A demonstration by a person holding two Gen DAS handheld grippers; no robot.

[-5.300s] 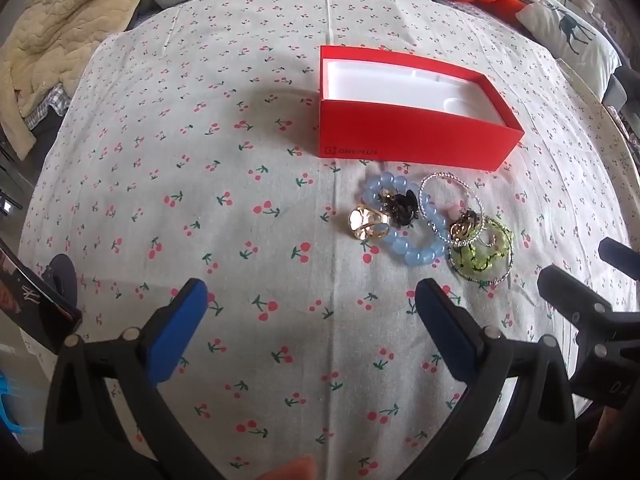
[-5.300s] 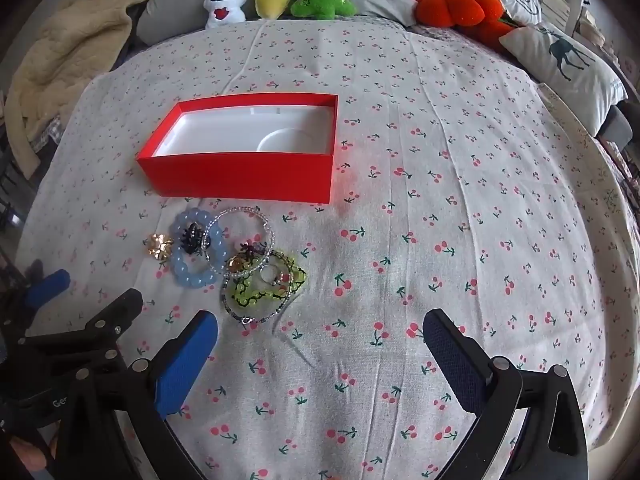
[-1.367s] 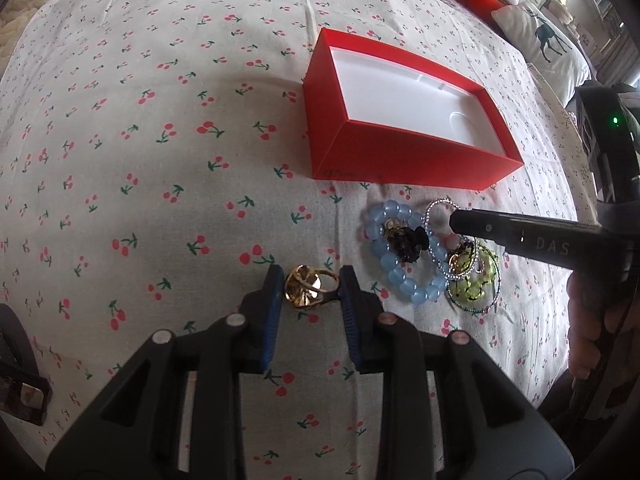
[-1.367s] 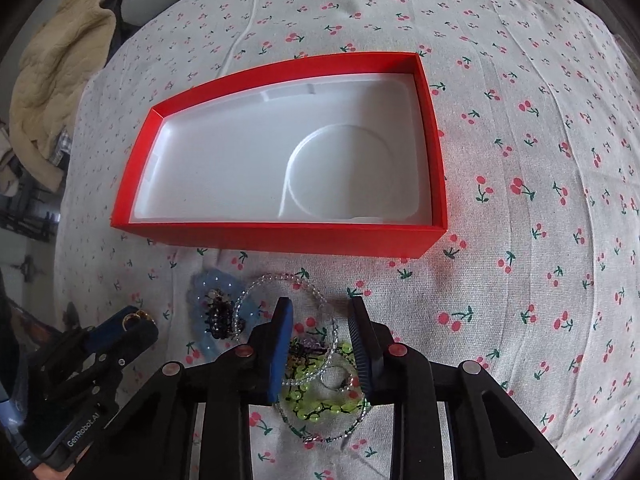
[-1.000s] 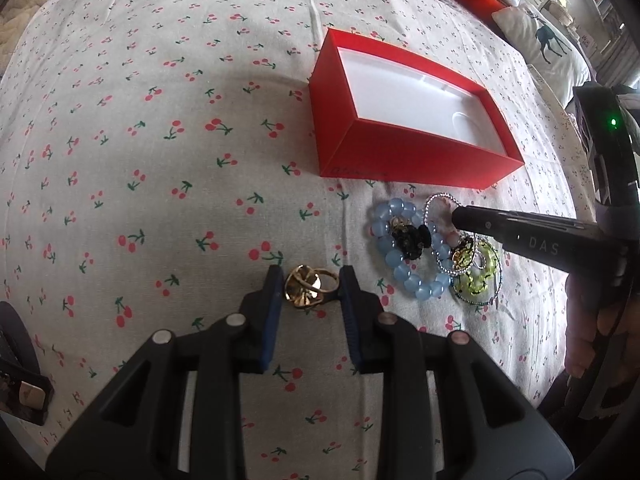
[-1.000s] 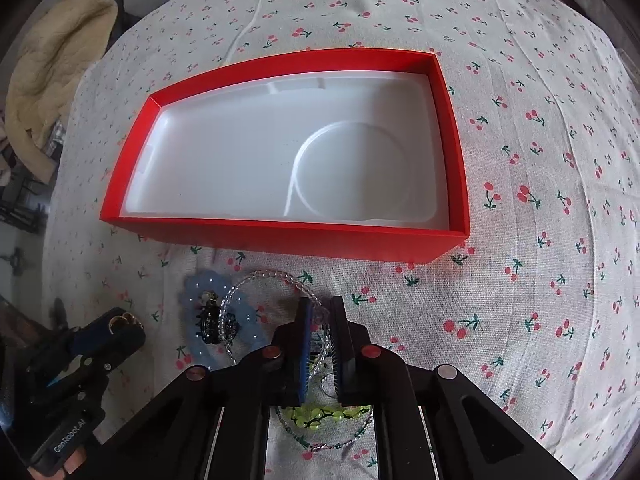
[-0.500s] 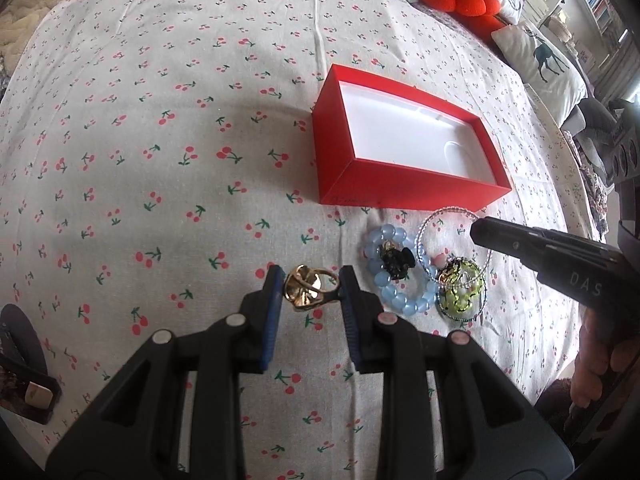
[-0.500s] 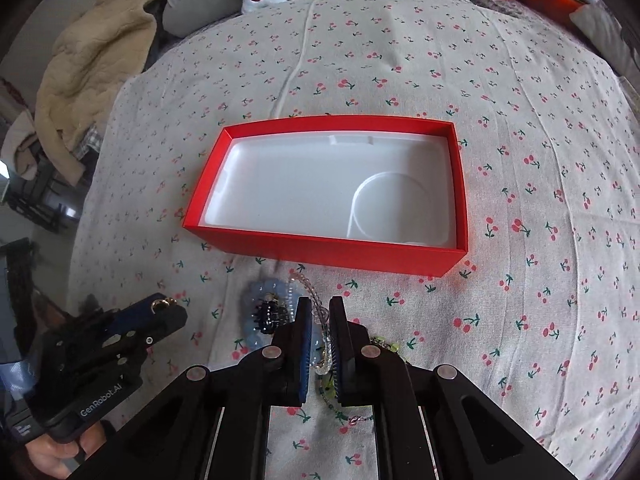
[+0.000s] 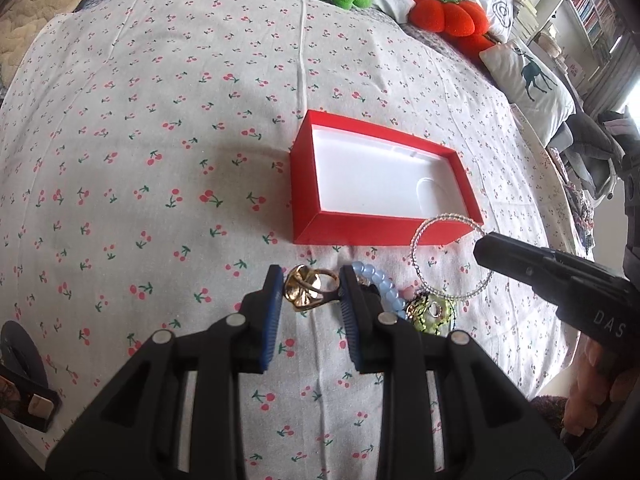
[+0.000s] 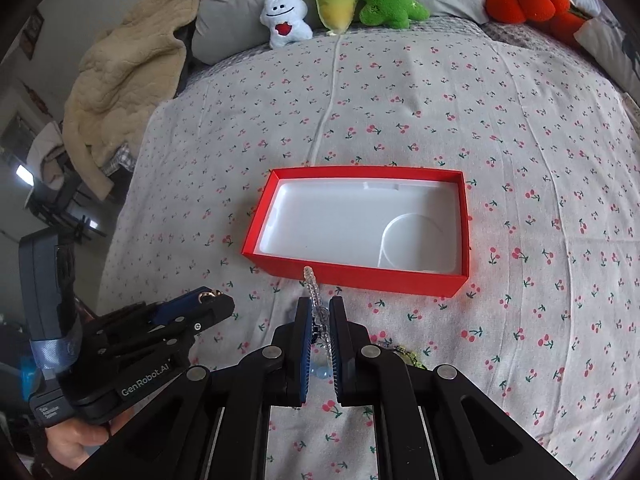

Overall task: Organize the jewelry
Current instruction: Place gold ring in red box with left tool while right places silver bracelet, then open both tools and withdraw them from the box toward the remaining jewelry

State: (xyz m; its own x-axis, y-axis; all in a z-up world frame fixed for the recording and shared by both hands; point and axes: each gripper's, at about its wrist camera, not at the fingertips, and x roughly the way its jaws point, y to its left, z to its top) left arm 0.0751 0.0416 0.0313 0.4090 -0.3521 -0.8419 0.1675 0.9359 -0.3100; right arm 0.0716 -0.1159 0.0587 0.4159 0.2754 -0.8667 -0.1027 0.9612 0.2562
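Note:
An open red box with a white liner lies on the cherry-print bedspread; it also shows in the right wrist view. My left gripper is shut on a gold ring, held above the cloth in front of the box. My right gripper is shut on a clear beaded bracelet, which hangs as a loop in the left wrist view near the box's front right corner. A blue bead bracelet and a green piece lie on the cloth below.
Plush toys and pillows line the far edge of the bed. A beige blanket lies at the far left. An orange pumpkin cushion and a deer pillow sit at the right.
Both grippers have risen, each carrying its piece. The clear bracelet has lifted off the pile and hangs beside the box. The ring stays clamped in the left gripper.

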